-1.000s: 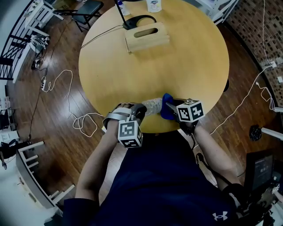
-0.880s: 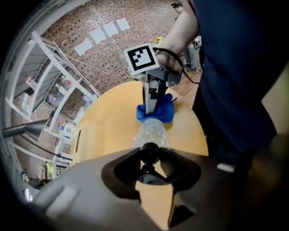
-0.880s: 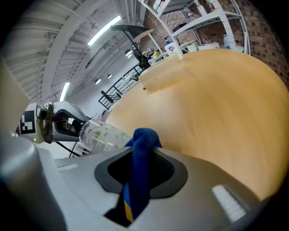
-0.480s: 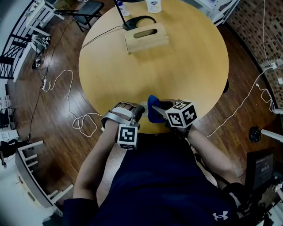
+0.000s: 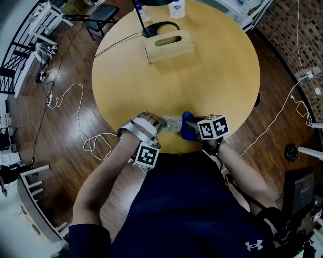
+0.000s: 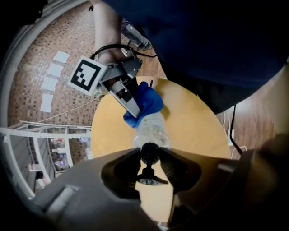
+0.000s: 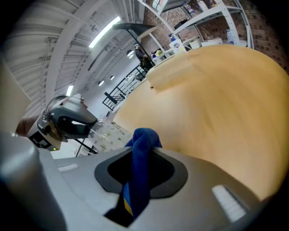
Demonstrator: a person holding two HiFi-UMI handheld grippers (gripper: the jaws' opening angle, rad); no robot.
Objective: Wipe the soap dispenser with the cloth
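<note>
My left gripper (image 5: pixel 160 125) is shut on the black pump neck of the clear soap dispenser (image 5: pixel 172 122) and holds it lying sideways over the near edge of the round wooden table (image 5: pixel 212 75). In the left gripper view the jaws (image 6: pixel 148 155) clamp the neck, and the bottle (image 6: pixel 151 131) points away from the camera. A folded blue cloth (image 5: pixel 187 132) is pinched in my right gripper (image 5: pixel 191 123), which is shut on it. The cloth (image 6: pixel 145 101) presses on the far end of the bottle. The right gripper view shows the cloth (image 7: pixel 142 153) between its jaws and the bottle (image 7: pixel 108 134) just beyond.
A wooden tissue box (image 5: pixel 169 44) and a black lamp base (image 5: pixel 160 25) stand at the far side of the table, with a white bottle (image 5: pixel 176 6) behind them. Cables (image 5: pixel 75 101) lie on the wooden floor at the left. My body is right against the table's near edge.
The right gripper slid the cloth left along the bottle, then back right. The left wrist has rolled, turning the bottle and swinging its marker cube.
</note>
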